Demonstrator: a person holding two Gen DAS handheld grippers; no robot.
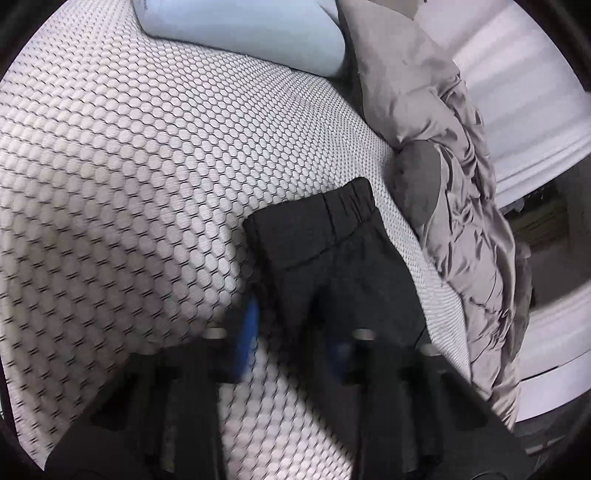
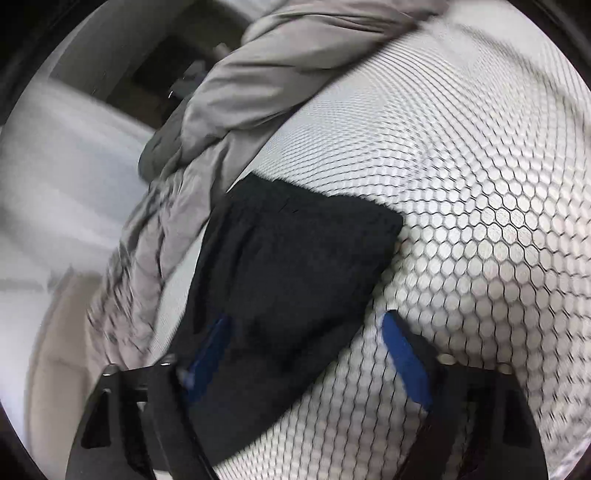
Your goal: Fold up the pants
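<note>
- Black fabric pants (image 1: 332,258), folded into a compact bundle, lie on the white mattress with a hexagon-mesh cover (image 1: 129,166); elastic waistband on the far side.
- Crumpled grey quilted duvet (image 1: 461,184) lies just beside the pants, along the mattress edge.
- Pale blue pillow (image 1: 251,33) sits well beyond the pants.
- Left gripper (image 1: 295,339): fingers spread, holding nothing, over the pants' near edge.
- Right gripper (image 2: 310,350): blue-padded fingers (image 2: 406,358) parted, released, straddling the pants' corner.
- No legible writing or labels.
</note>
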